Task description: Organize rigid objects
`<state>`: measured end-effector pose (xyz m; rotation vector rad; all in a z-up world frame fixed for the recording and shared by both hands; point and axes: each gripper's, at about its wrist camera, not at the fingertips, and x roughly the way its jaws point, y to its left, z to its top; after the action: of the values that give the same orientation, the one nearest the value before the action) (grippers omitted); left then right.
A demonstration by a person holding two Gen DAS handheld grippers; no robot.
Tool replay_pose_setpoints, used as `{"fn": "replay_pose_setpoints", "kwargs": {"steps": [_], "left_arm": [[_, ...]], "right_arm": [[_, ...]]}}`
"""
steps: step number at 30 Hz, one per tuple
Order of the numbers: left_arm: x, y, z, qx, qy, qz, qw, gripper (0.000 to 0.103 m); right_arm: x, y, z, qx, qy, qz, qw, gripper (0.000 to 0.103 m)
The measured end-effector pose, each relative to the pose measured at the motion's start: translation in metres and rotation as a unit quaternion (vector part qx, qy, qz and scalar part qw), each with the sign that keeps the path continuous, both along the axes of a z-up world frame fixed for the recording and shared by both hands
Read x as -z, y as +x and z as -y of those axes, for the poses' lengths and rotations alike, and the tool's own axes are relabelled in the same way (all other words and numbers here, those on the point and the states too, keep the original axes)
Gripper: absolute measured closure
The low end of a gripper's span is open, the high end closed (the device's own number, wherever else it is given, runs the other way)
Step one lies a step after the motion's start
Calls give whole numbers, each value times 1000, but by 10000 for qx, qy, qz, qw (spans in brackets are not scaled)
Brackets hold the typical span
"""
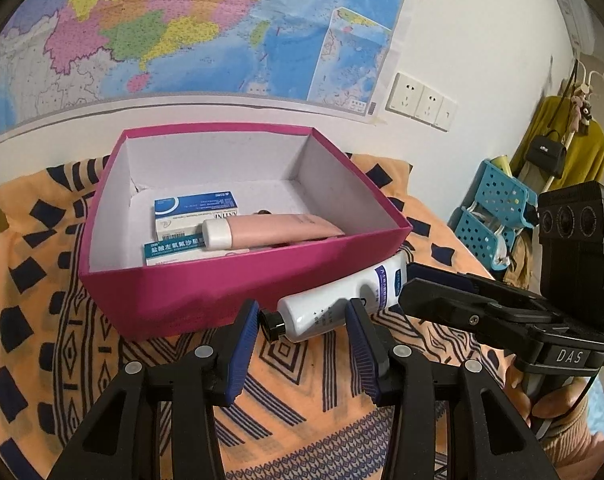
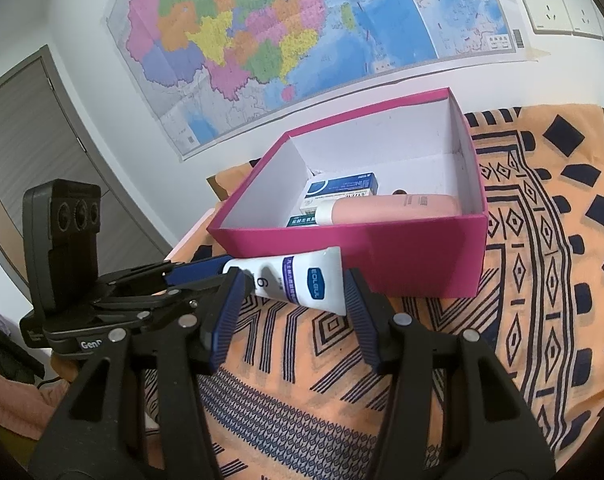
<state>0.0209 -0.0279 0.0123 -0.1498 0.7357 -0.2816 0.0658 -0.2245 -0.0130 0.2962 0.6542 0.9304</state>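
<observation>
At lower centre, against the box (image 1: 238,292), the white tube (image 1: 342,300) lies between both grippers' wide-open, empty fingers (image 1: 242,344); closing together, they could squeeze it sideways or knock the box.

Matt pink cardboard box (image 1: 174,296) with plain white paper lining. Glossy white plastic tube (image 1: 334,300), shiny black cap (image 1: 271,323). Smooth satin pink tube (image 1: 278,229). Printed card cartons (image 1: 196,210). Woven orange cloth (image 1: 302,392), slightly rough. Ribbed blue rubbery pads (image 1: 242,354) on matt black plastic.
</observation>
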Motion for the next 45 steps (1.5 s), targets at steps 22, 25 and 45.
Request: {"fn": "replay_pose_setpoints", "kwargs": {"steps": [22, 25, 45], "left_arm": [[-8, 19, -1, 49, -60, 92, 9999, 58], [-10, 21, 0, 57, -38, 117, 9999, 58], [-14, 45, -5, -5, -4, 185, 9998, 58]], "right_arm": [[-11, 15, 1, 79, 0, 157, 9998, 48], [-12, 19, 2, 82, 9, 164, 9998, 48], [-19, 46, -4, 147, -21, 251, 9996, 48]]}}
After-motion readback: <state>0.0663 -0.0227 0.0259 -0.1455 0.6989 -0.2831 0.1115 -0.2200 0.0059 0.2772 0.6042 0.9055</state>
